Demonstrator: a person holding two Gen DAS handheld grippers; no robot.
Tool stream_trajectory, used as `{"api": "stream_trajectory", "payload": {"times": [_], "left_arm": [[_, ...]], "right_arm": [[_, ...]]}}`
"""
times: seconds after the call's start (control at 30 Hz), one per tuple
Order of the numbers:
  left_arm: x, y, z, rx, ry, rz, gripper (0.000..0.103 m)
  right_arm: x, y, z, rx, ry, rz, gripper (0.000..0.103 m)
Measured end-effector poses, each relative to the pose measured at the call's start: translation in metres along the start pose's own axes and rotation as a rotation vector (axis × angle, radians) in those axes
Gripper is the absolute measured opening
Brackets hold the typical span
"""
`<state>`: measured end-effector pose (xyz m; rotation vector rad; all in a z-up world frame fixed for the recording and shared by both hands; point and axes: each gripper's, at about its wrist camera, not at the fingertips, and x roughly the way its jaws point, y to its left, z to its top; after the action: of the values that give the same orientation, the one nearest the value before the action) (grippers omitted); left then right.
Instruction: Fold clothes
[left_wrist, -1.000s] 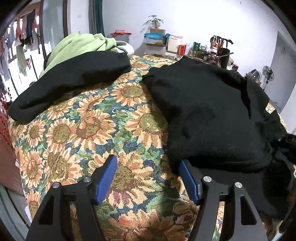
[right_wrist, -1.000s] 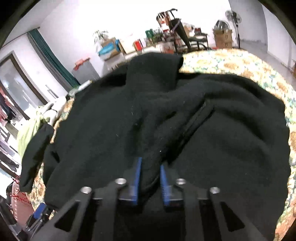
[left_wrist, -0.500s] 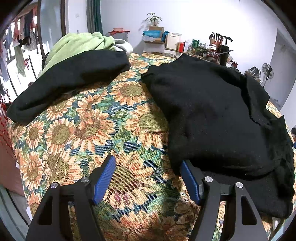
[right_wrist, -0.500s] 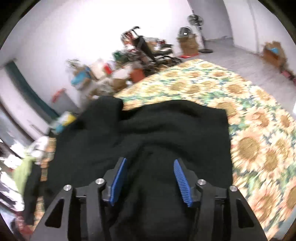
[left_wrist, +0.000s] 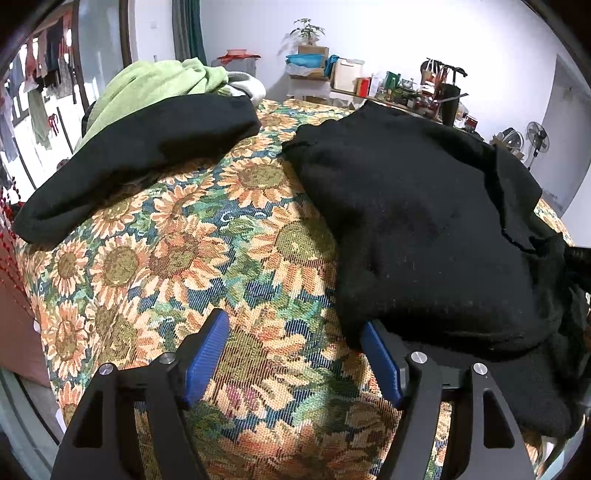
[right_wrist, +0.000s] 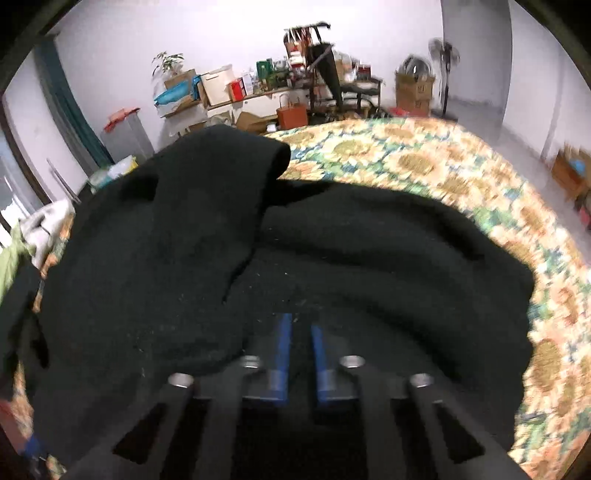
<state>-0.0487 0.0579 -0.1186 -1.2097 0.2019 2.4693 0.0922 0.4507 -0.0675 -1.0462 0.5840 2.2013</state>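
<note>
Right jaws nearly shut on black knit garment (right_wrist: 332, 258); left jaws wide over the sunflower bedspread (left_wrist: 166, 258).
Thin pinch at lower centre risked slipping, undoing layers.

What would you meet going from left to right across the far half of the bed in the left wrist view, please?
Green garment → black garment lying beneath it → strip of bare sunflower bedspread → large black sweater.
</note>
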Motion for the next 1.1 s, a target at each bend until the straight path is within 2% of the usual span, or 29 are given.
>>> {"api": "stream_trajectory", "payload": {"times": [0.07, 0.27, 0.33, 0.4, 0.43, 0.47, 0.5, 0.6, 0.67, 0.8, 0.9, 1.1], "left_arm": [[0.000, 0.000, 0.000, 0.005, -0.004, -0.004, 0.073], [-0.001, 0.000, -0.001, 0.011, -0.008, -0.013, 0.074], [-0.001, 0.000, -0.001, 0.015, -0.010, -0.012, 0.075], [-0.001, -0.001, -0.001, 0.019, -0.010, -0.013, 0.075], [-0.001, -0.001, -0.001, 0.021, -0.010, -0.013, 0.075], [-0.001, -0.001, -0.001, 0.023, -0.010, -0.014, 0.075], [-0.001, -0.001, -0.001, 0.025, -0.010, -0.015, 0.075], [-0.001, -0.001, -0.001, 0.028, -0.009, -0.016, 0.076], [-0.001, -0.001, -0.001, 0.028, -0.009, -0.016, 0.076], [-0.001, -0.002, -0.002, 0.021, -0.014, -0.013, 0.077], [-0.002, -0.001, -0.003, 0.011, -0.023, -0.011, 0.077], [-0.006, 0.002, -0.008, -0.016, -0.049, -0.005, 0.078]], "right_arm": [[-0.017, -0.010, -0.004, 0.045, -0.031, 0.008, 0.006], [-0.127, -0.042, -0.034, 0.085, -0.237, -0.018, 0.006], [-0.153, -0.055, -0.055, 0.110, -0.239, -0.026, 0.008], [-0.157, -0.062, -0.074, 0.126, -0.181, -0.072, 0.014], [-0.154, -0.068, -0.081, 0.149, -0.156, -0.102, 0.026], [-0.152, -0.074, -0.089, 0.171, -0.131, -0.132, 0.047], [-0.149, -0.080, -0.096, 0.195, -0.108, -0.159, 0.052], [-0.151, -0.102, -0.103, 0.306, -0.081, -0.153, 0.053], [-0.156, -0.108, -0.101, 0.320, -0.096, -0.152, 0.053], [-0.154, -0.076, -0.082, 0.200, -0.138, -0.103, 0.053], [-0.135, -0.028, -0.074, 0.055, -0.103, 0.014, 0.052], [-0.095, 0.045, -0.077, -0.136, -0.005, 0.176, 0.052]]}}
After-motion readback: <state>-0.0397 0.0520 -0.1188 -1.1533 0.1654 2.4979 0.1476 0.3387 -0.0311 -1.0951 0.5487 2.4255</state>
